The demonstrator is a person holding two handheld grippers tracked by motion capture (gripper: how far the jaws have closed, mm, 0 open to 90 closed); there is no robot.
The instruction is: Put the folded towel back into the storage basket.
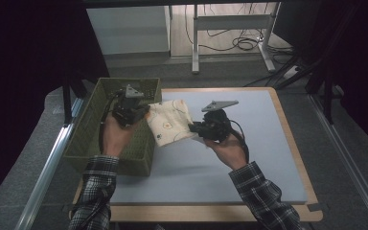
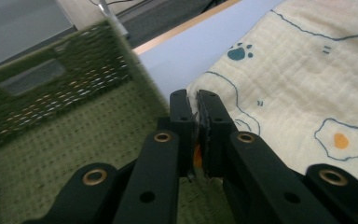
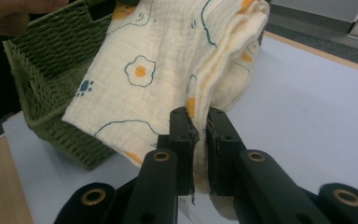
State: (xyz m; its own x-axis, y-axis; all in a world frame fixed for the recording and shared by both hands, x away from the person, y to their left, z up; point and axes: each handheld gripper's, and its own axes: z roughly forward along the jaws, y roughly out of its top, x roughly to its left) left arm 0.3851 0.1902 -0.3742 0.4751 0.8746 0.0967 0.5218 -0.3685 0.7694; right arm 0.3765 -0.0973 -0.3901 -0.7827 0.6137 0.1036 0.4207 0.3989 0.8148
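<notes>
No words, numbers, labels or brand marks can be read anywhere in these views. The cloth (image 3: 158,79) bears only printed pictures: fried eggs, a blue paw print and thin blue outlines, with no lettering among them. The basket (image 1: 84,139) shows plain green weave and no tag.
</notes>
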